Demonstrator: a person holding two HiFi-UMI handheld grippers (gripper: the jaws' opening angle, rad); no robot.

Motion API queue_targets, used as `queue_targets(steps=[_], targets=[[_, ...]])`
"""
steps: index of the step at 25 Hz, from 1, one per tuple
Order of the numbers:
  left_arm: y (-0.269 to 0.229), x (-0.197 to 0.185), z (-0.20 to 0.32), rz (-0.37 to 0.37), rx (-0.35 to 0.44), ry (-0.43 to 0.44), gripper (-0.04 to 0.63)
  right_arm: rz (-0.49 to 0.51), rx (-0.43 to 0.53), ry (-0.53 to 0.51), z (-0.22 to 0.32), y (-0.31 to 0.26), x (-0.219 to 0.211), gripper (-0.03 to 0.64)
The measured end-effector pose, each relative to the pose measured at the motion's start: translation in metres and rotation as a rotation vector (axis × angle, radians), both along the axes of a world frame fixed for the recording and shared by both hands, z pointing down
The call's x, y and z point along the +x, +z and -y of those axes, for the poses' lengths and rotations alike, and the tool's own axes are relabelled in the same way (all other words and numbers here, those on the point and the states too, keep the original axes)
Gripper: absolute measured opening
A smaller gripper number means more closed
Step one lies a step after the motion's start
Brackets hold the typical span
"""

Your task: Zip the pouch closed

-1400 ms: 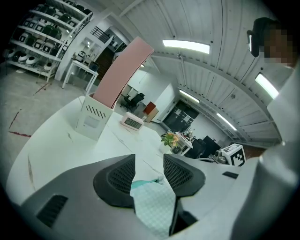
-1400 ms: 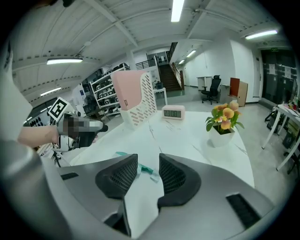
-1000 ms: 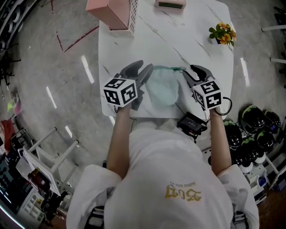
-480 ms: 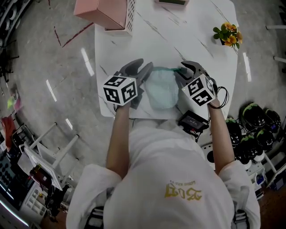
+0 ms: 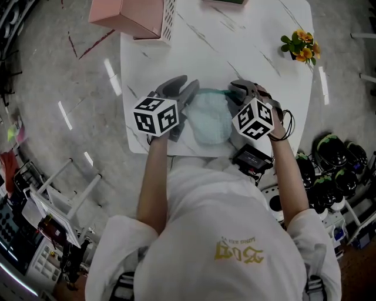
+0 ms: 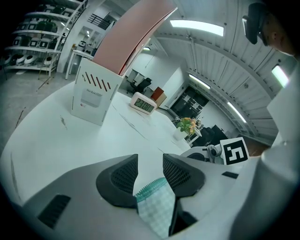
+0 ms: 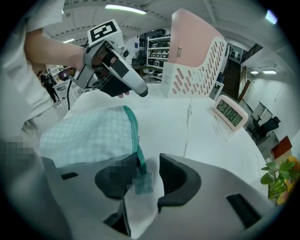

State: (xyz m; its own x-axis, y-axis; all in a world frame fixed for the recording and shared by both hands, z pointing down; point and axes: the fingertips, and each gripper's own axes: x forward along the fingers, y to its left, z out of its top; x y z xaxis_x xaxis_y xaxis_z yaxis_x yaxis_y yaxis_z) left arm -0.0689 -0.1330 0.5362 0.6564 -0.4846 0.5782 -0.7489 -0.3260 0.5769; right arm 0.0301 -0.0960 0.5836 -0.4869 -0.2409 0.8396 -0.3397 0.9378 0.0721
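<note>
A pale green checked pouch (image 5: 210,117) with a darker green zipper lies on the white table (image 5: 235,47), between my two grippers. My left gripper (image 5: 187,89) is at the pouch's left end. In the left gripper view the pouch's corner (image 6: 157,206) sits between the jaws of the left gripper (image 6: 150,171), which have just been closing, and a gap still shows between the pads. My right gripper (image 5: 239,92) is at the right end. There the zipper's tail tab (image 7: 140,182) lies between the right gripper's (image 7: 145,171) jaws, which have also just been closing but still stand apart.
A pink slotted basket (image 5: 132,14) stands at the table's far left and a small digital clock (image 7: 230,112) at the far edge. A potted flower (image 5: 301,44) sits at the far right. A black device (image 5: 252,159) hangs at the near table edge.
My right gripper has rolled, its marker cube now tipped onto a corner, and has moved in and down onto the pouch's right end. The left gripper has sunk slightly.
</note>
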Motion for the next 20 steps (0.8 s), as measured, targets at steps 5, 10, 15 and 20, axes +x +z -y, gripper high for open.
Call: queue_targets(steps=[5, 10, 15, 20], targets=[[0.002, 0.001, 0.003, 0.006, -0.005, -0.006, 0.173, 0.0, -0.008, -0.023, -0.001, 0.002, -0.001, 0.155], [0.004, 0.007, 0.002, 0.01, -0.008, 0.009, 0.172, -0.014, 0.002, -0.073, -0.01, 0.004, -0.005, 0.107], [0.004, 0.01, 0.002, 0.011, -0.005, 0.023, 0.172, 0.0, -0.018, -0.08, -0.016, 0.005, -0.008, 0.051], [0.005, 0.015, 0.001, 0.016, 0.001, 0.051, 0.172, 0.017, -0.071, -0.047, -0.016, 0.008, -0.007, 0.035]])
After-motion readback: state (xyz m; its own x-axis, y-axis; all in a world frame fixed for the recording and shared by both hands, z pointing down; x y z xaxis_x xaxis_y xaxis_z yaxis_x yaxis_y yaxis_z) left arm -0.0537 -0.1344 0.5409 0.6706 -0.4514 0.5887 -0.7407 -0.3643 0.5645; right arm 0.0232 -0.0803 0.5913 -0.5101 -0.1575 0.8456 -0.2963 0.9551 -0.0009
